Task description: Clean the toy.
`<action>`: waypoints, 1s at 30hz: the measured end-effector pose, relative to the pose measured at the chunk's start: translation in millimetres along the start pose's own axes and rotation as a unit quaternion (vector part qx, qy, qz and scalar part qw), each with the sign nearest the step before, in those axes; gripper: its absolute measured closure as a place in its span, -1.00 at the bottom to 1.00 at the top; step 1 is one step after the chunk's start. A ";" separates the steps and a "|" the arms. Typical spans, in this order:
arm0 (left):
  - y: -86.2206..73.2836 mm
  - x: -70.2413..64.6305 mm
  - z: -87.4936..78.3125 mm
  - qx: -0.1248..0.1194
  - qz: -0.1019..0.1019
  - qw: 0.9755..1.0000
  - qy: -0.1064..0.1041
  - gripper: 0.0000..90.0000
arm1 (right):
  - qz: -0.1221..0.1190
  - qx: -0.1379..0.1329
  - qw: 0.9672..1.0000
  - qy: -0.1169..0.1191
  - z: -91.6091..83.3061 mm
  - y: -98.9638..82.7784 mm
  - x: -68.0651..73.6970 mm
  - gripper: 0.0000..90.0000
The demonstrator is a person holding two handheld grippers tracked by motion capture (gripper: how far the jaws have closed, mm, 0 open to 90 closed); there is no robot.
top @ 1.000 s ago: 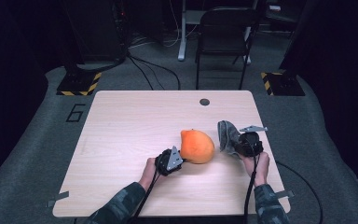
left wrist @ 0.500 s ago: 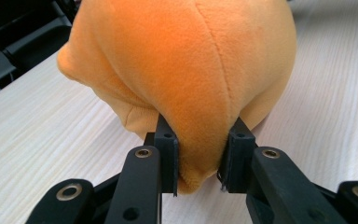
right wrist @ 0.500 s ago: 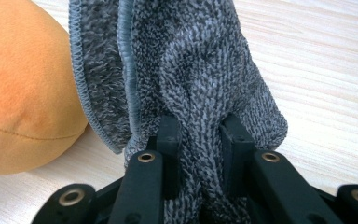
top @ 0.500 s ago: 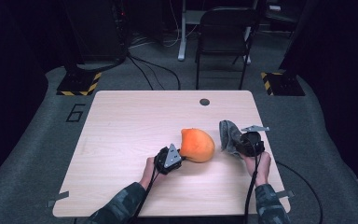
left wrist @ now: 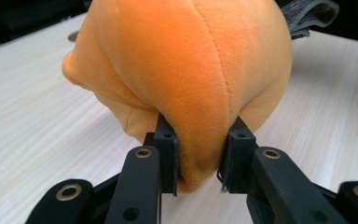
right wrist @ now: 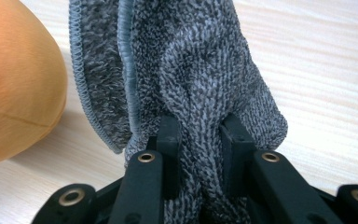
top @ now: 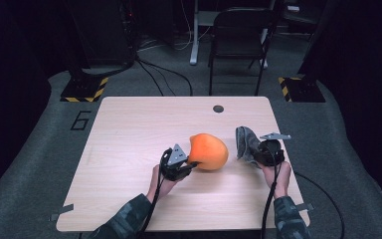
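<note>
In the left gripper view the two black jaws pinch a fold at the bottom of the orange plush (left wrist: 182, 70); the soft cloth bulges out above the pads, so the left gripper (left wrist: 199, 161) holds it firmly. In the right gripper view the jaws of the right gripper (right wrist: 199, 149) are narrow and clamp a bunched part of the grey cloth (right wrist: 200, 74), which rises between them toward the top of the frame.

I judge that the step in hand is the grasp and lift of both things, one in each hand. The next move probably calls for bringing the cloth to the plush, for wiping or wrapping it, while the left grip stays tight so the plush does not slip out.

In the high view the plush (top: 209, 152) sits in the middle of the tabletop (top: 139, 124), just right of the left gripper (top: 185, 163). The cloth (top: 246, 142) stands near it at the right, apart from it, at the right gripper (top: 258, 154).
</note>
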State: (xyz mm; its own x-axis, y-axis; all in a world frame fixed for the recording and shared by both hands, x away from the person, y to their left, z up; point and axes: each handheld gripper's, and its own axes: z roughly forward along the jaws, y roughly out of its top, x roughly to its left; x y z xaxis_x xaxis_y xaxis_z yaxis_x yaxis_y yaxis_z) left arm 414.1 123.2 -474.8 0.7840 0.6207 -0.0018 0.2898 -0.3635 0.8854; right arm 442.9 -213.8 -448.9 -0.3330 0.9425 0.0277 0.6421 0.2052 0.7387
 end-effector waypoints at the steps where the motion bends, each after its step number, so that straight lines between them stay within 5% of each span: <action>1: 0.2 0.7 0.0 0.000 -0.009 1.000 0.001 0.60 | 0.000 -0.003 1.000 0.001 -2.9 1.7 0.4 0.62; 8: 1.8 5.0 2.0 0.029 -0.068 0.997 -0.008 0.60 | -0.007 -0.035 0.999 0.035 -28.0 18.7 18.0 0.62; 11: 2.4 3.0 3.6 0.037 -0.071 0.997 -0.013 0.59 | -0.027 -0.045 0.997 0.062 -38.4 27.9 40.6 0.62; 17: 1.8 -4.1 8.6 0.044 -0.054 0.997 -0.016 0.58 | -0.072 -0.049 0.990 0.113 -47.4 37.0 93.4 0.62; 21: 0.2 -10.3 12.6 0.047 -0.045 0.998 -0.021 0.58 | -0.094 -0.032 0.987 0.130 -34.9 33.6 118.9 0.62; 30: -4.2 -15.2 18.6 0.057 -0.039 0.997 -0.028 0.56 | -0.114 -0.016 0.987 0.108 -9.5 21.9 121.9 0.62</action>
State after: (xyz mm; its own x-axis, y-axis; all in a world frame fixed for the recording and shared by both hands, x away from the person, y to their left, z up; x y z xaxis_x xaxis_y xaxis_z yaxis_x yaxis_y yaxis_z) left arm 411.2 102.3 -487.2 0.7851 0.6117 -0.0975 0.4095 -0.3945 0.8226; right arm 409.8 -96.9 -423.0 -0.6089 0.7932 -0.0011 0.5127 0.3946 0.7625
